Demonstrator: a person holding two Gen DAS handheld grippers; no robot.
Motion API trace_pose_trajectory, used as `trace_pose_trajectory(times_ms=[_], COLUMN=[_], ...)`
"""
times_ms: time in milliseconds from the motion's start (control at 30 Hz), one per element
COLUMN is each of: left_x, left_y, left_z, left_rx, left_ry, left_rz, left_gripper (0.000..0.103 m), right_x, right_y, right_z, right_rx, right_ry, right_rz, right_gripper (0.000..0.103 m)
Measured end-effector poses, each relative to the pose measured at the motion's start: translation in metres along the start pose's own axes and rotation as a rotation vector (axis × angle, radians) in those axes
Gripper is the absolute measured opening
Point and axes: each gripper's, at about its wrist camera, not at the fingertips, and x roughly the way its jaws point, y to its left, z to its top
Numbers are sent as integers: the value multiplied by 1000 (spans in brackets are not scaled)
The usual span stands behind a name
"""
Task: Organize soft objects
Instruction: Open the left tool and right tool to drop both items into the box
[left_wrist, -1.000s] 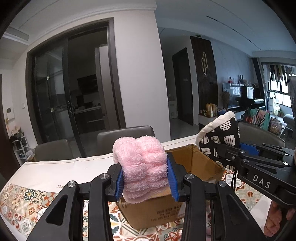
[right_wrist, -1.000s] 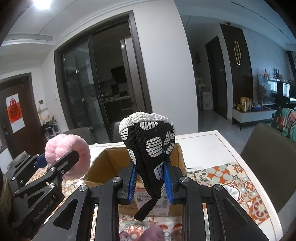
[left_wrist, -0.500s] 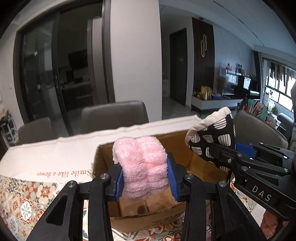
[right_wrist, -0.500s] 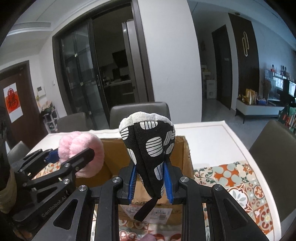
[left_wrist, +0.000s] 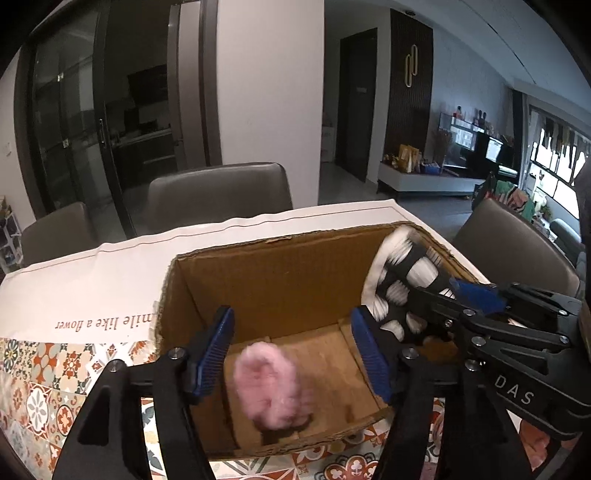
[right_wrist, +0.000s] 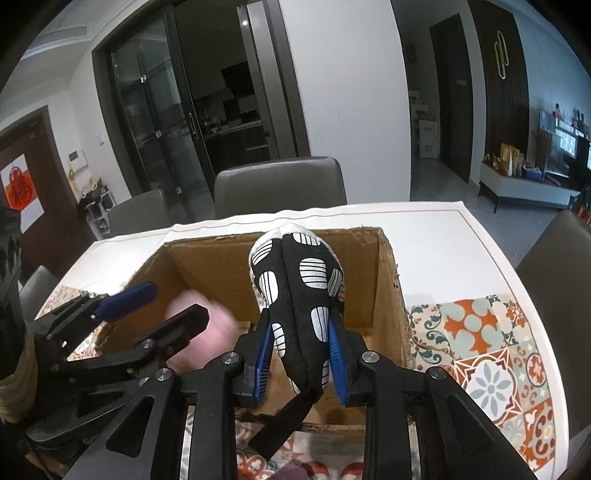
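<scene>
A pink fluffy soft thing (left_wrist: 273, 387) is blurred in mid-fall inside the open cardboard box (left_wrist: 277, 240), just below my left gripper (left_wrist: 291, 321). That gripper's jaws are opening and nothing touches its blue pads. In the right wrist view the pink thing (right_wrist: 221, 328) shows behind the left gripper (right_wrist: 173, 304). My right gripper (right_wrist: 301, 323) is over the box (right_wrist: 384, 277), shut on a black slipper with white striped dots (right_wrist: 295, 273). Its jaws are starting to open with the slipper still upright between them. The slipper (left_wrist: 402, 280) and right gripper (left_wrist: 443, 295) sit at the box's right side.
The box stands on a table with a patterned tile cloth (right_wrist: 480, 332) and a white runner (left_wrist: 92, 280). Grey chairs (right_wrist: 277, 184) line the far edge, and another chair (left_wrist: 517, 243) is at the right. A purple soft thing (right_wrist: 291, 472) peeks in at the bottom.
Both grippers moved forward and down over the box. The left jaws spread and let go of the pink thing, which drops into the box. The slipper stays in the right jaws.
</scene>
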Motion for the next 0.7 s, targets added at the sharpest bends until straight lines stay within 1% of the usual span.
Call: trace_pose_trajectory(times_ms=[33, 67, 133, 167, 367, 700], left_x=[-1, -3, -6, -10, -31, -79], left_y=[2, 3, 4, 4, 1, -11], left_z=[1, 1, 1, 0, -3, -14], left_rx=[-4, -9, -13, -12, -6, 34], left_ry=[-3, -8, -16, -26, -63, -155], left_rz=[7, 16, 26, 33, 57, 56], left_gripper=[68, 69, 73, 73, 75, 79], right_x=[-1, -2, -6, -9, -28, -77], right_y=[0, 1, 1, 1, 5, 8], right_z=[0, 0, 1, 1, 0, -11], right_rx=[-5, -8, -12, -14, -11, 10], right_ry=[-7, -16, -39, -46, -89, -167], right_rz=[-14, -33, -59, -59, -72, -83], right_gripper=[35, 42, 51, 52, 52, 52])
